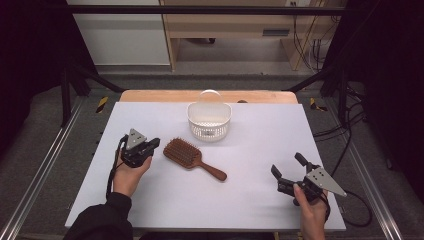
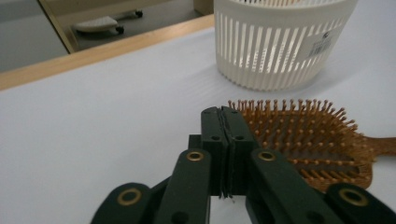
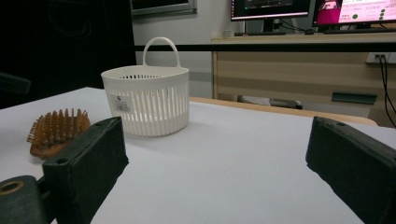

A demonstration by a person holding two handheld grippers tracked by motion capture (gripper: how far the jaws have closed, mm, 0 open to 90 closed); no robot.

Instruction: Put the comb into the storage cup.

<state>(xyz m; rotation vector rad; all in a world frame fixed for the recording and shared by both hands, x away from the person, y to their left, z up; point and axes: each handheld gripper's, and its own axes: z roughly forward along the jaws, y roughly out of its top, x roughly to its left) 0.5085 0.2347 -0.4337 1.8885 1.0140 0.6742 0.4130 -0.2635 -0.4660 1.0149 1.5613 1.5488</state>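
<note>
The hairbrush (image 1: 192, 158) lies bristles up on the white bench (image 1: 150, 200), just in front of the white basket (image 1: 209, 121), its handle pointing toward the right side. The left hand-held gripper (image 1: 154, 144) is held just beside the brush head with its jaws pressed together on nothing; no grip is possible in that state. The jaws should be reopened before the approach, then lowered astride the narrow neck or handle, where the wood is easily clamped, not across the bristles. The right hand-held gripper (image 1: 287, 167) is held with its jaws spread wide and empty, well apart from the brush, and could be used to steady the basket.
</note>
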